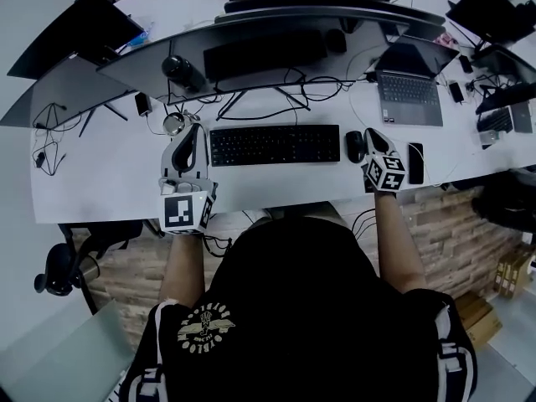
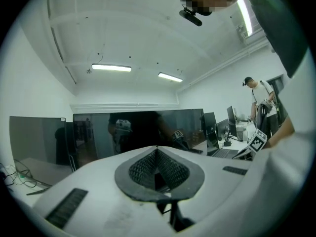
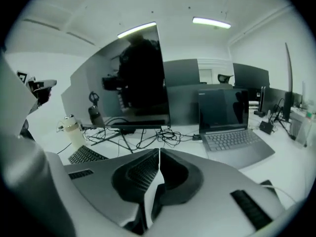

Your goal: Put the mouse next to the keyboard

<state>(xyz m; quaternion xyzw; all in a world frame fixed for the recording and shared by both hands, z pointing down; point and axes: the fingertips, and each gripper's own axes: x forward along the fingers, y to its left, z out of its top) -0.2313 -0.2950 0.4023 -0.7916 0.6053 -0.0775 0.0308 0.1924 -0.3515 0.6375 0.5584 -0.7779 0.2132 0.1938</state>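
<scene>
The black keyboard (image 1: 275, 145) lies in the middle of the white desk (image 1: 100, 182). The black mouse (image 1: 355, 146) rests on the desk just off the keyboard's right end. My right gripper (image 1: 373, 135) hovers right beside the mouse, on its right, and does not hold it. In the right gripper view its jaws (image 3: 159, 153) are shut with nothing between them, and a corner of the keyboard (image 3: 86, 155) shows low on the left. My left gripper (image 1: 195, 129) is off the keyboard's left end. In the left gripper view it (image 2: 157, 150) is shut and empty, pointing level at the monitors.
Dark monitors (image 1: 260, 32) on stands span the back of the desk, with tangled cables (image 1: 285, 90) beneath. An open laptop (image 1: 410, 82) sits at the back right and a phone (image 1: 416, 162) lies right of the mouse. A dark bottle (image 1: 182, 72) stands behind the left gripper. Another person (image 2: 259, 95) stands far off.
</scene>
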